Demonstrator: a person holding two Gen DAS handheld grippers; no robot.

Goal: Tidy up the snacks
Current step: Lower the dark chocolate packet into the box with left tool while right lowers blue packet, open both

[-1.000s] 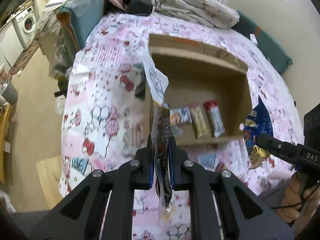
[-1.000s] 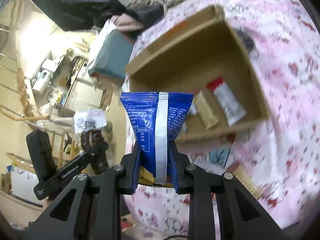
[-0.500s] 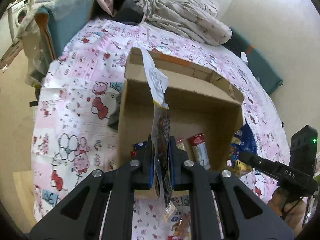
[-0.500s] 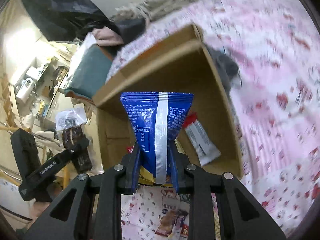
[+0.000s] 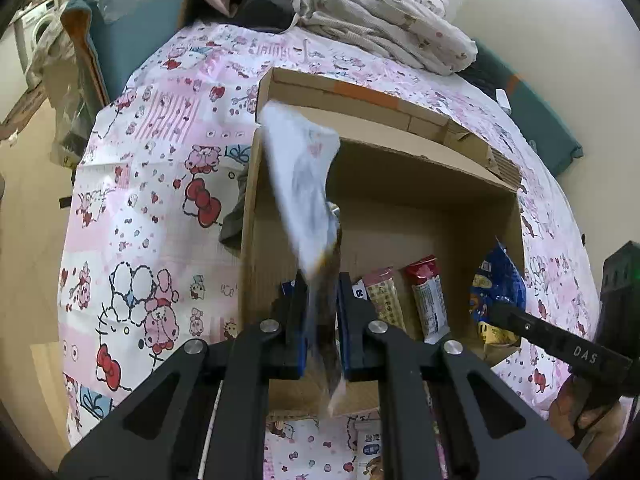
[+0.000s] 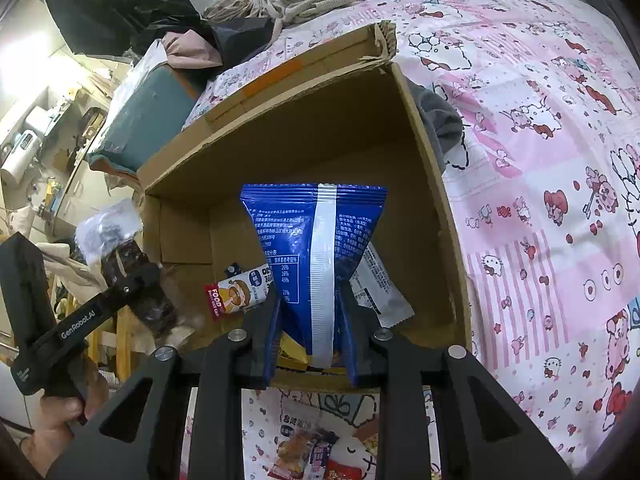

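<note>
An open cardboard box (image 5: 400, 152) lies on a pink cartoon-print bedsheet and also shows in the right wrist view (image 6: 304, 120). My left gripper (image 5: 322, 324) is shut on a clear packet of dark snacks with a white top (image 5: 304, 184), held over the box's near left edge. My right gripper (image 6: 310, 328) is shut on a blue snack bag (image 6: 316, 232), held over the box's near edge. Several snack bars (image 5: 426, 296) lie on the box floor. The right gripper with its blue bag (image 5: 496, 292) shows in the left wrist view.
Loose snack packets (image 6: 312, 456) lie on the sheet in front of the box. A grey cloth (image 6: 440, 120) sits against the box's side. Crumpled bedding (image 5: 380, 28) and a teal cushion (image 5: 132, 24) lie behind the box. The bed edge drops to the floor on the left.
Both grippers have moved closer to the box and now hold their packets over its near edge. The left packet's white top is swinging and blurred.
</note>
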